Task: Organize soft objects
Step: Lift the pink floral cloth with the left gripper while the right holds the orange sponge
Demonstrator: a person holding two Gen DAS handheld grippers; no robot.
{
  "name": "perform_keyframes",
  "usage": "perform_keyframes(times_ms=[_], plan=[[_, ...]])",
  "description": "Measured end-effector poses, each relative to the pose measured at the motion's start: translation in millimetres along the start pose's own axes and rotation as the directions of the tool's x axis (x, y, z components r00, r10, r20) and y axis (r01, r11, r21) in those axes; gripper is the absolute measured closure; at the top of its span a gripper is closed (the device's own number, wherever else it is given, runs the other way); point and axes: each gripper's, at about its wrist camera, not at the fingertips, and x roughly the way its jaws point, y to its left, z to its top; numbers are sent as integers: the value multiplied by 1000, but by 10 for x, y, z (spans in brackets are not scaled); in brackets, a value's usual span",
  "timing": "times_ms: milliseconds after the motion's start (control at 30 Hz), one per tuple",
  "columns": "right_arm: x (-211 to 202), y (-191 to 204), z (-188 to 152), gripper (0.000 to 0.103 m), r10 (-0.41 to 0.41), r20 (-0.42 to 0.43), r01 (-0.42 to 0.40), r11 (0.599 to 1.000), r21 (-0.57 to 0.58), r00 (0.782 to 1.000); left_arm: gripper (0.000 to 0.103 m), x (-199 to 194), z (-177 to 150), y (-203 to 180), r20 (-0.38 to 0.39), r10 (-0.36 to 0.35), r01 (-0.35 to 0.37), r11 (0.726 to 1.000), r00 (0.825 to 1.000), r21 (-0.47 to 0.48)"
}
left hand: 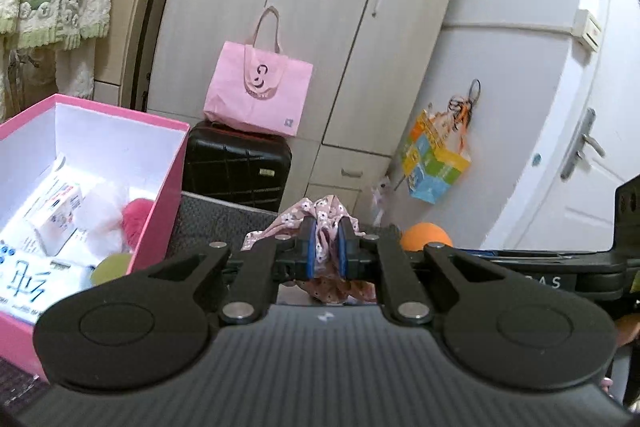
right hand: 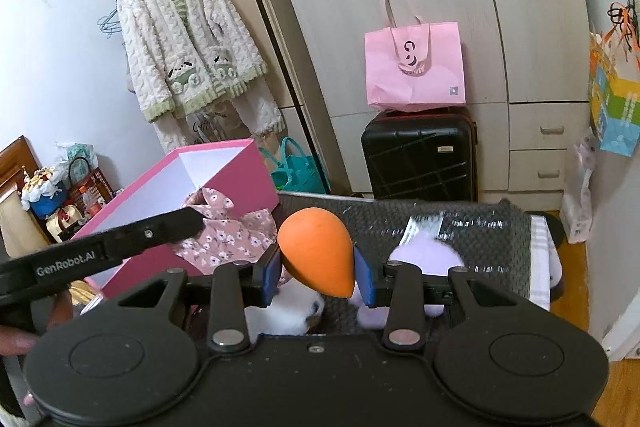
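Carrying is the step in hand, as I judge it: both my grippers are loaded and the open pink cardboard box waits off to the left of them.

My left gripper has its jaws clamped together on a bunch of pink floral-print cloth, which puffs up above the pads and hangs down beneath them. The box sits just left of these jaws, its white inside already holding white printed tissue packs, a fluffy pink pom-pom and a yellow-green ball.

My right gripper has its jaws clamped on an orange egg-shaped sponge, pointed end down, one blue pad on each flank. The box lies up and to the left of these jaws, beyond my left gripper.

Next, I reckon, each load must go over the near box wall and be let go inside; the cloth is nearer, so it should go first. The left gripper's arm crosses the right one's path to the box, so the two could clash. The trailing cloth may snag on the box rim.

Below and right of the right jaws, a pale lilac plush toy and a white fluffy thing lie on the dark woven tabletop mat, not yet sorted. Beyond stand a black hard-shell suitcase with a pink tote bag on top.
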Motion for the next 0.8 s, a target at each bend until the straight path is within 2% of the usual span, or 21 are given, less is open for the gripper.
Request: perform_keyframes(times_ms=[367, 467, 567, 733, 800], plan=[[-254, 446, -460, 59, 1, -8, -1, 1000, -31, 1000, 94, -532, -279, 71, -13, -2, 2, 999, 1000, 36], [-265, 538, -581, 59, -7, -17, 7, 999, -32, 1000, 94, -573, -409, 124, -63, -19, 21, 999, 998, 31], [-284, 599, -700, 59, -7, -25, 6, 999, -31, 1000, 94, -533, -536, 183, -141, -68, 68, 998, 988, -9], [-258, 628, -773, 59, -16, -42, 15, 1000, -26, 999, 93, -422, -735, 236, -210, -61, 56, 998, 976, -28], [-245, 614, -789, 59, -28, -47, 27, 999, -26, 999, 89, -353, -803, 211, -259, -62, 69, 998, 964, 15]])
